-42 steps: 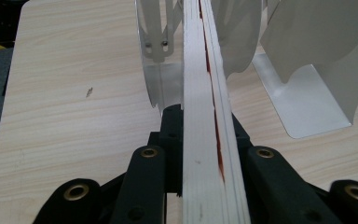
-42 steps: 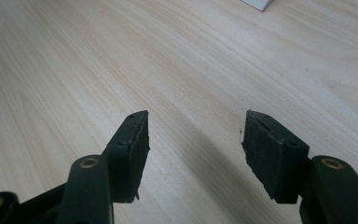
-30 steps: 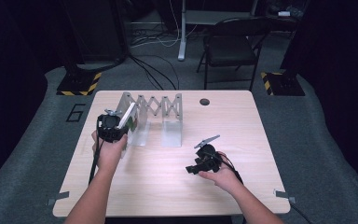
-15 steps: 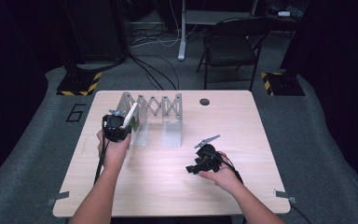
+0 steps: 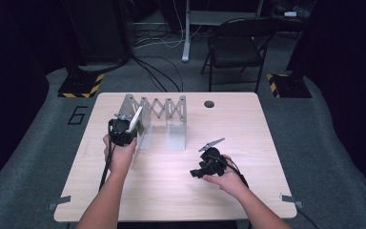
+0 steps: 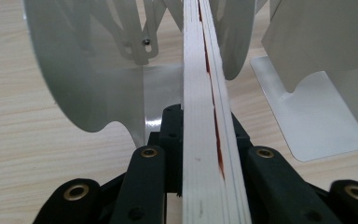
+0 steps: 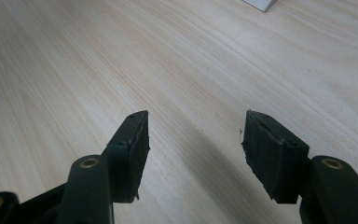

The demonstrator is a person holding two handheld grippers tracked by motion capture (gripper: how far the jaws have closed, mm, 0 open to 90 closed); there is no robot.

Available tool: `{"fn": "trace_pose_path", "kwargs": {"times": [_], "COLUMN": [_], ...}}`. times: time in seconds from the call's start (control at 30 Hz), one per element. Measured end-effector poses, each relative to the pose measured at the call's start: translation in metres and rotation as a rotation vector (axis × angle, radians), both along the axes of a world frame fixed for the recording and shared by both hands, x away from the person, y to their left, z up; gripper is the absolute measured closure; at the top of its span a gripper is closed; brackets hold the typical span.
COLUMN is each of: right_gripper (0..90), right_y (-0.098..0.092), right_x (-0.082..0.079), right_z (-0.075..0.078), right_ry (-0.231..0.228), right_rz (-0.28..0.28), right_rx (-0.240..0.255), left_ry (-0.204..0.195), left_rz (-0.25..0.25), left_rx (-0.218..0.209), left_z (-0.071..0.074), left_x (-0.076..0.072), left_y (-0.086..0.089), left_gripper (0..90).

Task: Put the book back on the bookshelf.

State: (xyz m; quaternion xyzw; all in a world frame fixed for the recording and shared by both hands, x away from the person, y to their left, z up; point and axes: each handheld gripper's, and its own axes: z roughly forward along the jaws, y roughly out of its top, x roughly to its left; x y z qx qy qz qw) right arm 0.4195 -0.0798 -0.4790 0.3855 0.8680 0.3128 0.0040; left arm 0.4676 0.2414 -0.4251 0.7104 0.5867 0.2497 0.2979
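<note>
Metal dividers of an expandable file rack stand on the counter straight ahead of the left gripper, joined at the back by a scissor lattice; whether its slots hold anything cannot be told. In the left gripper view the left gripper is pressed onto a thin white book, held edge-on with a red streak along its pages, its far end reaching between two of the rack's grey plates. A flat foot of the next divider lies on the wood just to that gripper's right. The right gripper rests low over bare counter, well apart from the rack, which sits ahead of it and to its left. In its own view the right gripper is spread wide with nothing between the black pads, only pale wood grain beneath. Beyond the counter's far edge stand a folding chair and loose cables on the floor.
</note>
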Motion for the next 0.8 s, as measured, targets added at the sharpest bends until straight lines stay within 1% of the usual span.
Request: {"fn": "trace_pose_path", "kwargs": {"times": [0.13,0.17,0.2,0.27,0.3,0.37,0.4,0.43,0.57,0.6,0.7,0.8], "right_gripper": [40.8,40.8,40.8,40.8,40.8,40.8,40.8,40.8,40.8,40.8,40.8,40.8], "right_y": [0.0003,0.0001,-0.0003,-0.0002,0.0002,-0.0002,0.0004,-0.0002,0.0006,0.0004,0.0008,0.0008], "right_x": [-0.0001,0.0001,0.0004,0.0009,0.0002,0.001,0.0002,0.001,0.0007,0.0009,0.0002,0.001], "right_z": [-0.0001,-0.0002,-0.0004,-0.0008,-0.0006,-0.0007,-0.0005,-0.0007,-0.001,-0.0012,-0.0007,-0.0014], "right_ry": [-0.002,-0.003,-0.006,-0.003,0.005,-0.005,0.004,-0.003,-0.007,-0.014,-0.006,-0.012], "right_rz": [-0.001,0.002,0.006,0.01,0.0,0.01,0.001,0.015,0.012,0.019,0.01,0.014], "right_rx": [-0.001,0.0,0.0,-0.001,0.001,-0.002,0.0,-0.005,-0.007,-0.006,-0.007,-0.005], "left_ry": [-0.012,-0.004,-0.018,-0.014,-0.019,-0.02,-0.02,-0.022,-0.028,-0.024,-0.021,-0.024], "left_rz": [0.004,0.002,0.008,0.005,0.002,0.002,0.002,0.002,-0.01,-0.014,-0.013,-0.01], "left_rx": [-0.002,-0.006,-0.009,-0.005,-0.005,-0.003,-0.005,-0.005,-0.004,-0.003,-0.005,-0.011], "left_z": [-0.002,-0.0017,-0.0029,-0.0027,-0.0031,-0.0034,-0.0036,-0.0038,-0.0046,-0.0045,-0.005,-0.0056], "left_x": [0.0017,0.002,0.0028,0.0035,0.0039,0.0042,0.0043,0.0043,0.0051,0.0049,0.0054,0.0064], "left_y": [-0.0025,-0.0025,-0.0035,-0.0046,-0.0051,-0.0058,-0.0059,-0.0061,-0.0071,-0.0075,-0.0081,-0.0077], "left_gripper": [76.1,76.0,76.0,76.0,76.0,76.0,76.0,76.0,76.0,76.0,76.0,76.0]}}
